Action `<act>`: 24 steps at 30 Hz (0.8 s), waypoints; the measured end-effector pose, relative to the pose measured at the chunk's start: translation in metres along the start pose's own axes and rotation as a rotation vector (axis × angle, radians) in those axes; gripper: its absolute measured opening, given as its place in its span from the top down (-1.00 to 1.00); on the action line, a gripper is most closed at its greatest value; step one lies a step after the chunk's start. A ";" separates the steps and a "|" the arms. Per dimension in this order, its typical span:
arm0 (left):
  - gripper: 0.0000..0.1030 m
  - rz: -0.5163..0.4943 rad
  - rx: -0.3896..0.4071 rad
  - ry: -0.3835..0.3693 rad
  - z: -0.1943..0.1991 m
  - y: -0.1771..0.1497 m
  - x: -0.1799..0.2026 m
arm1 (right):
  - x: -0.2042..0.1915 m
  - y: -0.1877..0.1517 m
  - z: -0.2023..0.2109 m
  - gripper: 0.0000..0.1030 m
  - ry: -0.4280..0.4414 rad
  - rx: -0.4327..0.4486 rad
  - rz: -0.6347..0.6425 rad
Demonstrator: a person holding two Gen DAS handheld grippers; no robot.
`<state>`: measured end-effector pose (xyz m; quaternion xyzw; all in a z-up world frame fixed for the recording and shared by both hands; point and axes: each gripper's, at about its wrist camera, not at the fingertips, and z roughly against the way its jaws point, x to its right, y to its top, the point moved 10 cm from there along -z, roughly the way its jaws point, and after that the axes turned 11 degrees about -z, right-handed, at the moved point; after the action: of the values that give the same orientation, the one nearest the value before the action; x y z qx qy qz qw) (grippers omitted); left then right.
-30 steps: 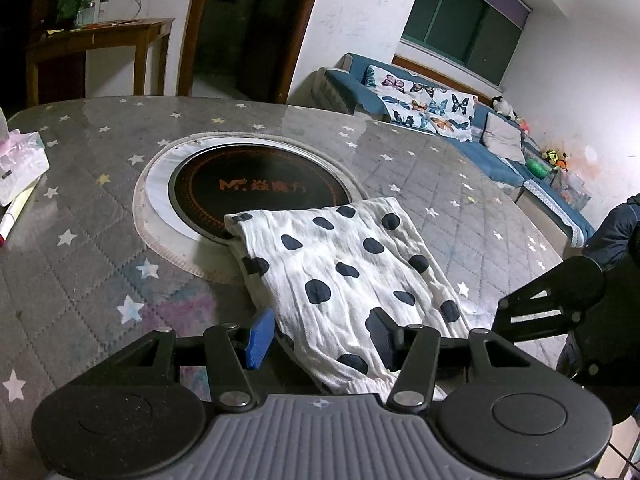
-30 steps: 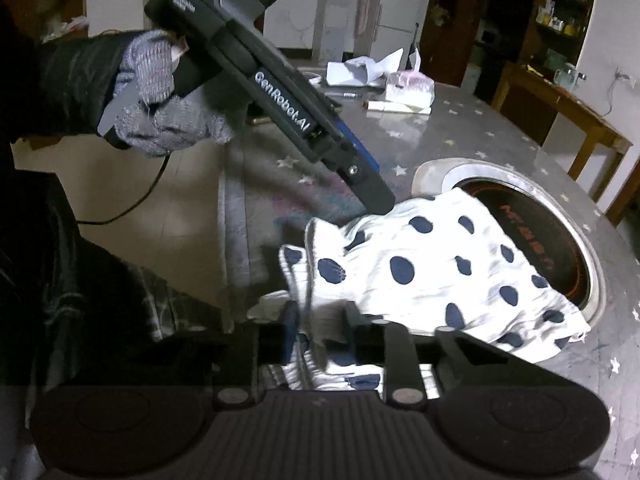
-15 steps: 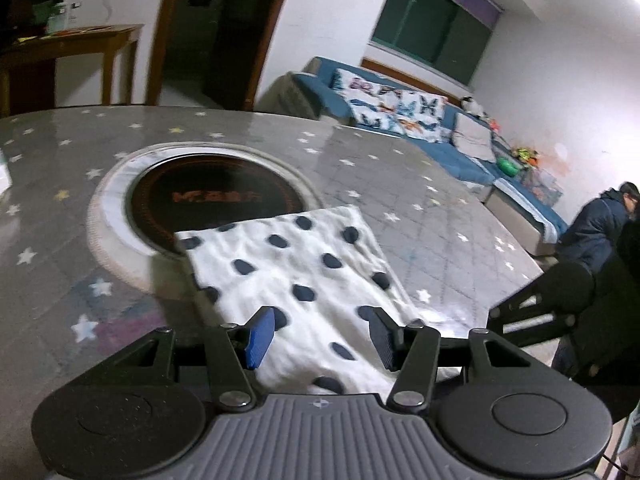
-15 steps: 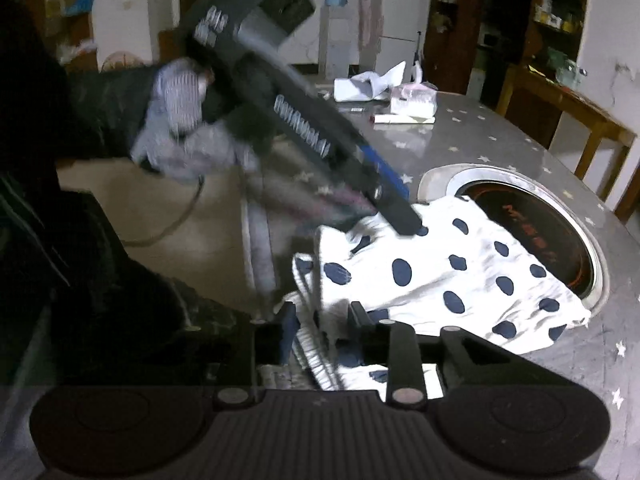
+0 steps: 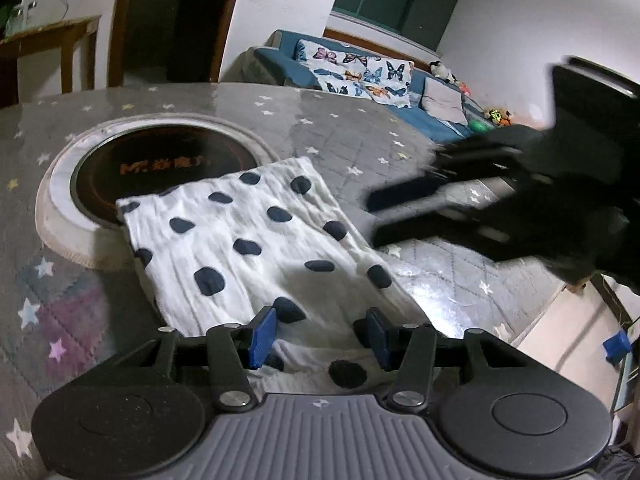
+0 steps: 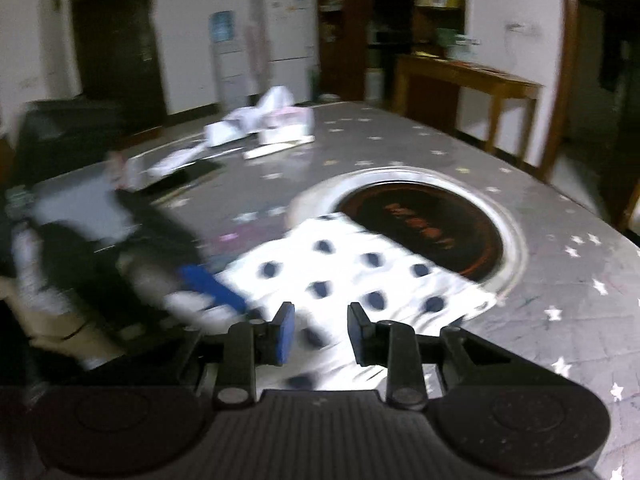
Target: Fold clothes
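white crinkled cloth with navy dots (image 5: 256,248) lies folded on the grey star-patterned table (image 5: 360,140); left gripper (image 5: 318,334) and right gripper (image 6: 318,334) gape empty above it; a careless sweep could snag the fold.

the left wrist view sits low and close over the near edge of the polka-dot cloth (image 5: 256,248), facing across the bench (image 5: 360,148) toward the sofa (image 5: 360,72). the right wrist view, badly blurred, seems to look from the cloth's other side toward the fridge (image 6: 286,40). both share the cloth and the round cooktop (image 5: 160,168).
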<state>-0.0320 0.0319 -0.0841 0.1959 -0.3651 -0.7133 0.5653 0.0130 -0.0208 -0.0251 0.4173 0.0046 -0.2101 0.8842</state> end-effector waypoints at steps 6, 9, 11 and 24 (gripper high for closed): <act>-0.01 -0.075 -0.025 -0.005 -0.008 -0.006 0.019 | 0.043 0.012 -0.045 0.45 -0.096 0.005 -0.065; -0.01 -0.086 -0.035 -0.003 -0.011 -0.009 0.023 | 0.063 0.013 -0.064 0.45 -0.142 0.003 -0.093; -0.01 -0.086 -0.037 -0.003 -0.010 -0.009 0.023 | 0.076 0.010 -0.074 0.45 -0.172 -0.002 -0.114; -0.05 -0.125 -0.038 0.021 -0.007 -0.009 0.027 | 0.084 0.027 -0.082 0.37 -0.203 0.051 -0.107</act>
<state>-0.0404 0.0046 -0.0917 0.2149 -0.3329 -0.7518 0.5270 0.1129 0.0239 -0.0740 0.4154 -0.0679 -0.2983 0.8567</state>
